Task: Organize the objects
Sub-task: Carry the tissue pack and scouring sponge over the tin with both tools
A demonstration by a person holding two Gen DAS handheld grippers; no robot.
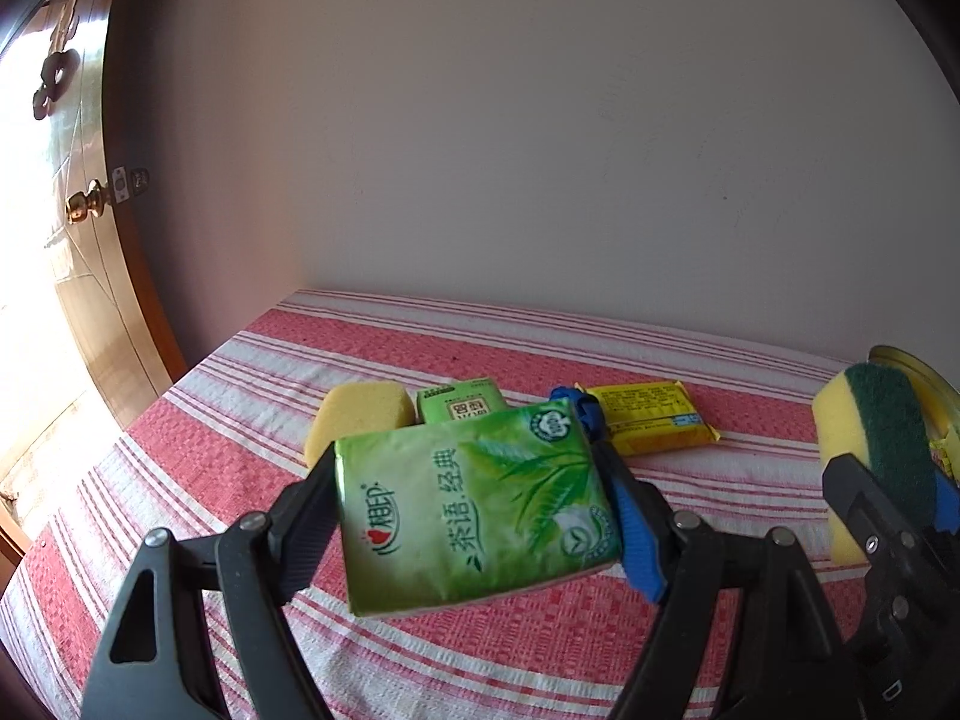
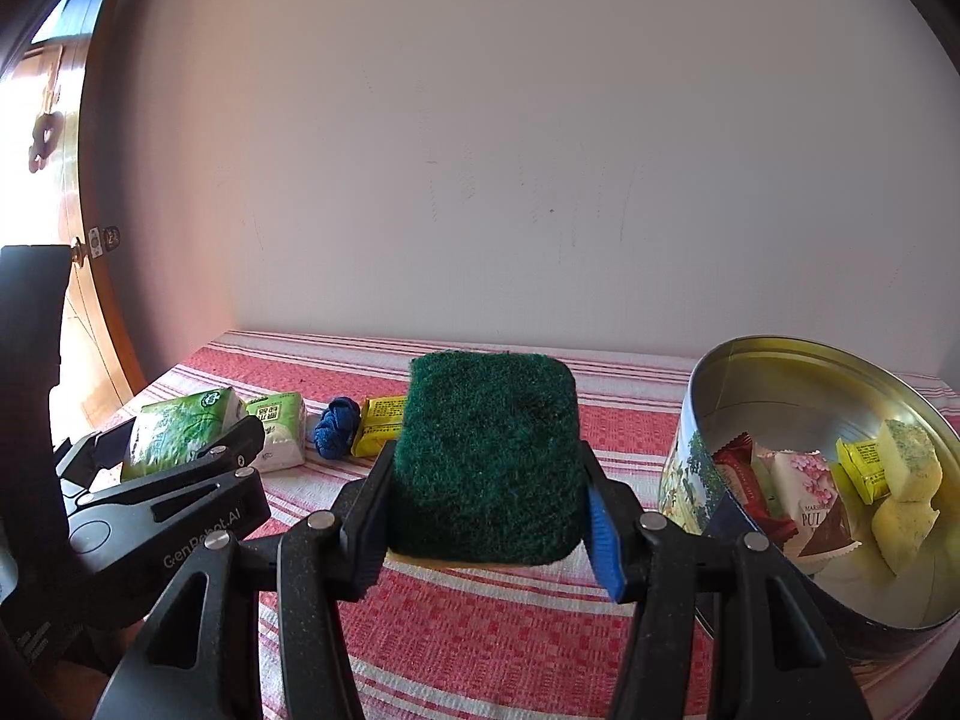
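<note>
My left gripper is shut on a green tissue pack and holds it above the striped cloth. My right gripper is shut on a green-topped yellow scouring sponge, also lifted; it shows at the right of the left wrist view. On the cloth behind lie a yellow sponge, a second green tissue pack, a blue cloth bundle and a yellow packet. A round tin stands at the right, holding snack packets and sponge pieces.
The red-and-white striped cloth covers the table, which ends at a plain wall behind. A wooden door with a brass knob stands at the far left. The left gripper's body sits close beside my right gripper.
</note>
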